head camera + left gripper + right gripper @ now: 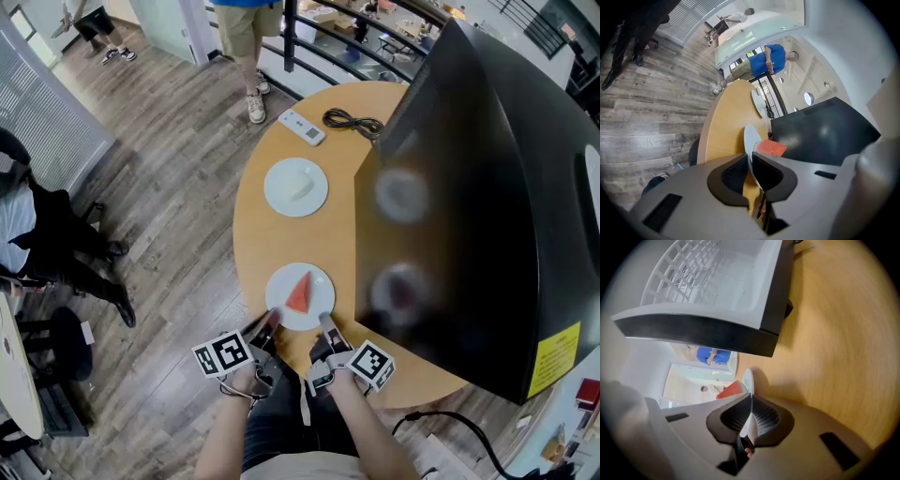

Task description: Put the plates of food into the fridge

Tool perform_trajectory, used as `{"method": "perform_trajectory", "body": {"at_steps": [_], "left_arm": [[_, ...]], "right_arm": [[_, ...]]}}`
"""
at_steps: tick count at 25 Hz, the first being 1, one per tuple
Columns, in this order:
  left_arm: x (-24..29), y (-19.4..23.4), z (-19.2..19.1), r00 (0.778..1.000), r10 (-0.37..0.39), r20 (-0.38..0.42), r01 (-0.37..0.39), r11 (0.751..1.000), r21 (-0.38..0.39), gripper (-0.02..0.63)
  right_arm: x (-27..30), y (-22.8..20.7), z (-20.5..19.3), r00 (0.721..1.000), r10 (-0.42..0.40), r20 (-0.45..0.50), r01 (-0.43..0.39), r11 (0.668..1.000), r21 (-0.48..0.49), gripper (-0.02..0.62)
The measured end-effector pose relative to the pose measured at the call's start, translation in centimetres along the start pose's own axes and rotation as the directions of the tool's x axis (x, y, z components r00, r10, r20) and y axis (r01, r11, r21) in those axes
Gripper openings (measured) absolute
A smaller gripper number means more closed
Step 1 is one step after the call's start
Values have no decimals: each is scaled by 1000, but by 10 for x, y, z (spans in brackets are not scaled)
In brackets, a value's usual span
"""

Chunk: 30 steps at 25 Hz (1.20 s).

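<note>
Pinching the thin white rim from two sides, the left claw (pixel 270 321) and the right claw (pixel 326 326) are both holding the plate (pixel 281 279). Their jaws are narrow on its edge, probably to keep it level for a lift. The plate is lying at the near edge of the table (pixel 258 234), carrying a red wedge (pixel 298 293) of food. A second plate (pixel 277 197) is waiting toward the far edge, and the black fridge (pixel 469 206) is standing along the right edge.
</note>
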<state>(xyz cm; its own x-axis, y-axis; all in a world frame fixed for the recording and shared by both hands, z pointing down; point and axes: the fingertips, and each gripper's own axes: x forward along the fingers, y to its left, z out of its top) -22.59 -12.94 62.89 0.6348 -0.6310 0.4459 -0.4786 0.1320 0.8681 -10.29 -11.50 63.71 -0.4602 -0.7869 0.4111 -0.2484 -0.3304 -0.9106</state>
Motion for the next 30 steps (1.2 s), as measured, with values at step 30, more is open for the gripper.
{"method": "perform_trajectory", "body": {"at_steps": [30], "left_arm": [[-87,-57,-29,997,-68,39,63,991,117,35]], "right_arm": [[-79,61,-34,989,147,1,-147,987,-63,21]]}}
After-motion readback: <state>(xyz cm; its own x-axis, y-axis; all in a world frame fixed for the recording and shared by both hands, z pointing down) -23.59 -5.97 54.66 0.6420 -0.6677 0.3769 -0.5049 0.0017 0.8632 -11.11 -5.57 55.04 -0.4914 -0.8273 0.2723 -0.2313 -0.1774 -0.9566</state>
